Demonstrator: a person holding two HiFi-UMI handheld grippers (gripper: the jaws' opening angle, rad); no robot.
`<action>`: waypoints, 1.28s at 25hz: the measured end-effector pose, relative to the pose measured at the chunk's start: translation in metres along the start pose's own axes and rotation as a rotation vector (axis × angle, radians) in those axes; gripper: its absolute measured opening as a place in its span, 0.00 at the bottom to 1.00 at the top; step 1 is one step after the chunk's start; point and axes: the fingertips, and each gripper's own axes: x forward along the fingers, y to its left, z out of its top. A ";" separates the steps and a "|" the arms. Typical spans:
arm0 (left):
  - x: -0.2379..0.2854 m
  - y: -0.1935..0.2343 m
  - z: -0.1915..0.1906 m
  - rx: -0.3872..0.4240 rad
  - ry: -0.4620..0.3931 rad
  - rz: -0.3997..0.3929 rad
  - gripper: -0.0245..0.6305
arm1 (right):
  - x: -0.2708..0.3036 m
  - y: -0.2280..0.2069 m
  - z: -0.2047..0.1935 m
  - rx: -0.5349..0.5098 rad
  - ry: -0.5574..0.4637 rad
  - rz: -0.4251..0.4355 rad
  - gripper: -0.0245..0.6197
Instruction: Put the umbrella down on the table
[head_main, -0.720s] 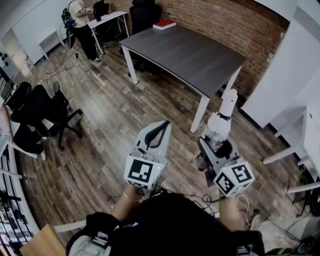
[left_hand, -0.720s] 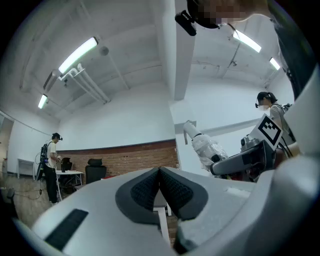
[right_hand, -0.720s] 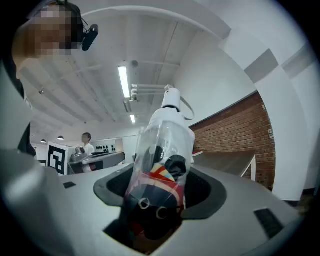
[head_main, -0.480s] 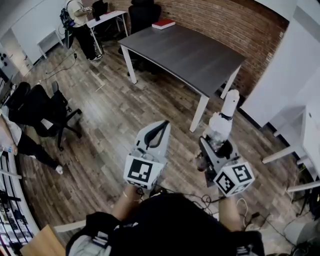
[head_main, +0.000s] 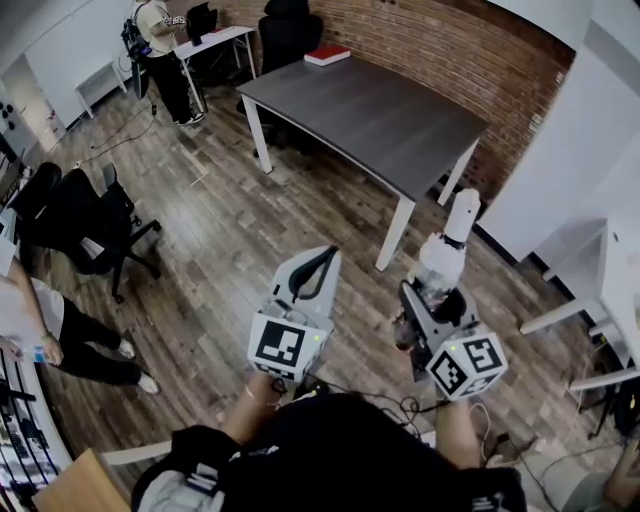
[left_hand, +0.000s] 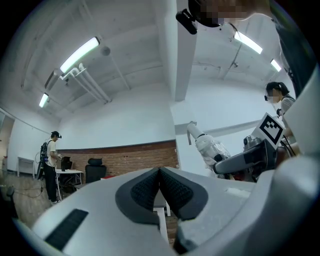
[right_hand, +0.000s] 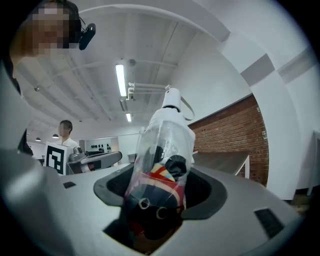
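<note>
Head view, from the wearer outward: both grippers are held level over the wood floor (head_main: 210, 250), side by side and apart. The left gripper (head_main: 322, 262) has its jaws pressed together with nothing between them; the left gripper view shows the two dark pads (left_hand: 146, 189) meeting in a closed seam. The right gripper (head_main: 432, 292) is clamped on the umbrella (head_main: 446, 248). This is a folded umbrella with a white handle end, and it sticks forward past the jaws. In the right gripper view the jaws stand wide around the bundle. The pads squeeze its dark, red and yellow fabric inside a clear plastic sleeve, and the white end rises up and away.

The umbrella hangs in the air above the floor, short of the table (head_main: 380, 115) and off to the right of its near white leg, not touching it. The dark tabletop is bare except for a red book (head_main: 328, 54) at its far corner by the brick wall (head_main: 450, 50).

To the left, a black chair (head_main: 85, 215) stands on the floor, and a person (head_main: 45, 330) is at the left edge. Farther back, another person (head_main: 158, 45) stands beside a white desk (head_main: 215, 38).
</note>
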 end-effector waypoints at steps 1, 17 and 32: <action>0.000 -0.001 0.000 -0.001 0.001 0.002 0.04 | -0.001 0.000 0.001 -0.002 -0.001 0.001 0.48; -0.006 -0.031 0.003 0.007 0.015 0.039 0.04 | -0.028 -0.006 0.006 -0.035 0.007 0.038 0.48; 0.008 -0.077 0.002 0.052 0.028 0.033 0.04 | -0.065 -0.036 0.005 -0.035 -0.012 0.054 0.48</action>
